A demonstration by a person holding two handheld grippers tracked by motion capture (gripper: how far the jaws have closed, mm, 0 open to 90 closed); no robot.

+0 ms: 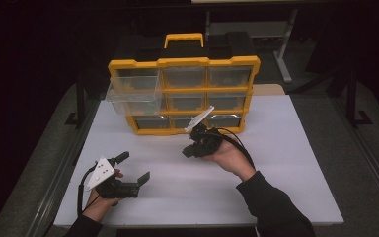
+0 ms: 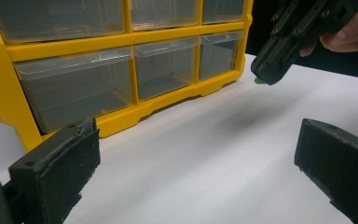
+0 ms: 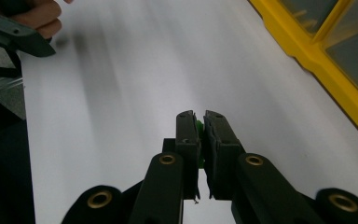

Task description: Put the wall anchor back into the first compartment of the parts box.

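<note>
A small green piece (image 3: 199, 127) is pinched in the right gripper (image 3: 200, 122), lifted above the desk (image 1: 276, 148). Placement in the pulled-out drawer (image 1: 131, 101) seems left; the left gripper (image 1: 134, 167) is spread, idle.

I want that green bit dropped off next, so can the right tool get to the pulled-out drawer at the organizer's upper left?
Probably yes. The right tool, shut on a small green piece, hangs above bare table, and nothing stands between it and the open drawer.

Black gripper (image 3: 200, 128) arms with brass screws, dark sleeves.
</note>
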